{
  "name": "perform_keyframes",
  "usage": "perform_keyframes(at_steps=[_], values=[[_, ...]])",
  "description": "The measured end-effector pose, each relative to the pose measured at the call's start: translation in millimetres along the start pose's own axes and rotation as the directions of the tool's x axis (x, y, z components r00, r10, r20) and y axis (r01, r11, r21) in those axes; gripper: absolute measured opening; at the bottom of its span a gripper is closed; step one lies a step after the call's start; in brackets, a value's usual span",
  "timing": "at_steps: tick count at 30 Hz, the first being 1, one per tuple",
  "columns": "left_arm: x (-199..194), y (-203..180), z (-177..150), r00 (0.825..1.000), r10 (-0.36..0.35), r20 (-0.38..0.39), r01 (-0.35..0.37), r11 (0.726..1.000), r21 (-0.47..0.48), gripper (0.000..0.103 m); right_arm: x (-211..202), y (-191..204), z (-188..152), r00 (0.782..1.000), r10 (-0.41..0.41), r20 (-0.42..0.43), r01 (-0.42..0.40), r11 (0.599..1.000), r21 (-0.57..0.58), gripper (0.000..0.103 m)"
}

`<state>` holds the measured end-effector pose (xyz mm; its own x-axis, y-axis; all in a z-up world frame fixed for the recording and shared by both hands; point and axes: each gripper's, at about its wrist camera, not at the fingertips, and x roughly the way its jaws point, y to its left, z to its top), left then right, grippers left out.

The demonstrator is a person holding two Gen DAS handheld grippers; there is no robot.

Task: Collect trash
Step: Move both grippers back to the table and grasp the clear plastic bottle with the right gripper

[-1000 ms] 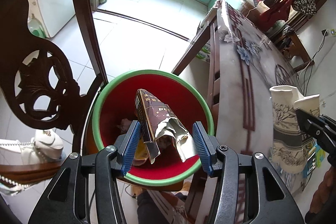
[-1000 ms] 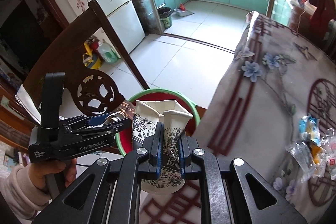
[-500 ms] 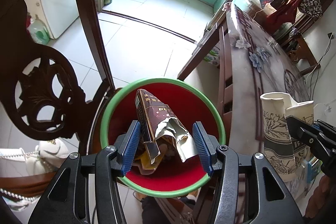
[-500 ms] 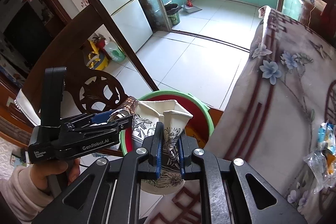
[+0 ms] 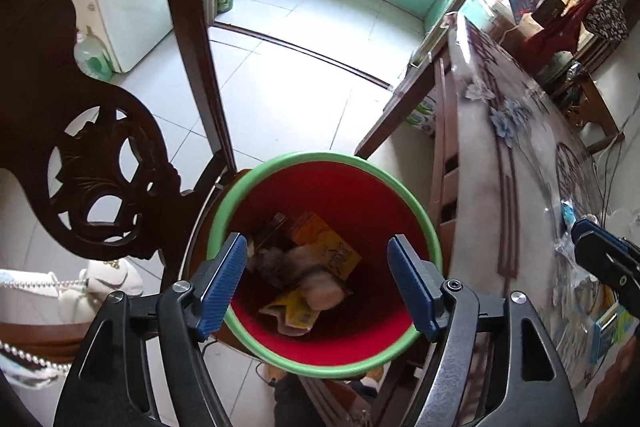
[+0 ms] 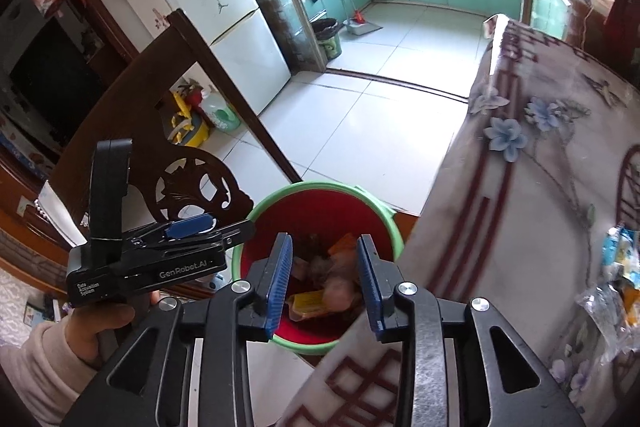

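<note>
Red inside and green at the rim, the bin sits on the floor between a carved dark wooden chair and the table with its flowered cloth. We hold both tools over its mouth. Our left gripper hangs right above the opening, its jaws opening wide with nothing pressed between the blue pads; through the gap we see only the trash lying at the bottom: yellow and orange wrappers and a blurred, pale crumpled lump. Our right gripper points down at the same bin from the table side, its jaws also opening and bare of any load. In the right wrist view our left hand, in a light sleeve, grips the black handle of the other tool. More clear plastic wrappers lie on the tablecloth, well apart from the bin.
</note>
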<state>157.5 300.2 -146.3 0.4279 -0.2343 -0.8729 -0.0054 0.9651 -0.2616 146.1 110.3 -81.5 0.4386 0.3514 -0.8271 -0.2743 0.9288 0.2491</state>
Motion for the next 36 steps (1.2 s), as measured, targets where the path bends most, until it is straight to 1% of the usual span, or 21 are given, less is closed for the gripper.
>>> perform_keyframes(at_steps=[3, 7, 11, 15, 18, 21, 22, 23, 26, 28, 29, 31, 33, 34, 36], values=[[-6, -19, -8, 1.000, -0.028, 0.000, 0.028, 0.999, 0.032, 0.080, -21, -17, -13, 0.999, -0.044, 0.011, 0.044, 0.999, 0.007, 0.035], [-8, -53, -20, 0.998, -0.055, -0.025, 0.057, 0.994, 0.091, 0.080, -53, -55, -36, 0.990, -0.137, 0.014, 0.137, 0.990, 0.026, 0.038], [-10, -95, -34, 0.994, -0.098, -0.050, 0.104, 0.985, 0.141, 0.081, -98, -119, -64, 0.965, -0.262, 0.003, 0.262, 0.963, 0.058, 0.041], [-12, -142, -47, 0.991, -0.119, -0.058, 0.127, 0.978, 0.165, 0.081, -139, -194, -85, 0.934, -0.357, -0.009, 0.356, 0.930, 0.085, 0.044], [-13, -176, -57, 0.989, -0.135, -0.066, 0.145, 0.973, 0.180, 0.081, -161, -249, -93, 0.914, -0.405, -0.031, 0.406, 0.910, 0.081, 0.045], [-12, -207, -68, 0.990, -0.125, -0.067, 0.136, 0.970, 0.200, 0.081, -173, -299, -100, 0.909, -0.413, -0.053, 0.416, 0.908, 0.058, 0.045], [-11, -218, -72, 0.989, -0.126, -0.072, 0.138, 0.970, 0.200, 0.081, -176, -310, -103, 0.907, -0.416, -0.061, 0.419, 0.907, 0.052, 0.045], [-11, -224, -75, 0.989, -0.127, -0.074, 0.140, 0.970, 0.198, 0.081, -177, -326, -104, 0.908, -0.413, -0.074, 0.417, 0.908, 0.036, 0.045], [-9, -253, -85, 0.988, -0.126, -0.085, 0.141, 0.969, 0.204, 0.081, -172, -355, -107, 0.913, -0.393, -0.109, 0.392, 0.919, -0.025, 0.046], [-8, -273, -91, 0.987, -0.128, -0.093, 0.145, 0.966, 0.216, 0.081, -163, -367, -107, 0.909, -0.395, -0.134, 0.389, 0.919, -0.070, 0.046], [-7, -282, -93, 0.986, -0.132, -0.097, 0.151, 0.964, 0.220, 0.081, -157, -376, -105, 0.912, -0.383, -0.145, 0.372, 0.923, -0.098, 0.046], [-6, -297, -93, 0.984, -0.143, -0.107, 0.163, 0.964, 0.211, 0.081, -146, -383, -102, 0.926, -0.338, -0.170, 0.322, 0.940, -0.117, 0.046], [-3, -310, -91, 0.982, -0.153, -0.115, 0.173, 0.966, 0.192, 0.081, -130, -387, -101, 0.928, -0.315, -0.198, 0.294, 0.947, -0.128, 0.046], [0, -317, -87, 0.980, -0.158, -0.117, 0.177, 0.967, 0.181, 0.081, -125, -390, -100, 0.925, -0.332, -0.184, 0.308, 0.940, -0.148, 0.053], [6, -328, -80, 0.982, -0.150, -0.116, 0.169, 0.971, 0.171, 0.081, -120, -394, -98, 0.937, -0.291, -0.193, 0.266, 0.953, -0.144, 0.053]])
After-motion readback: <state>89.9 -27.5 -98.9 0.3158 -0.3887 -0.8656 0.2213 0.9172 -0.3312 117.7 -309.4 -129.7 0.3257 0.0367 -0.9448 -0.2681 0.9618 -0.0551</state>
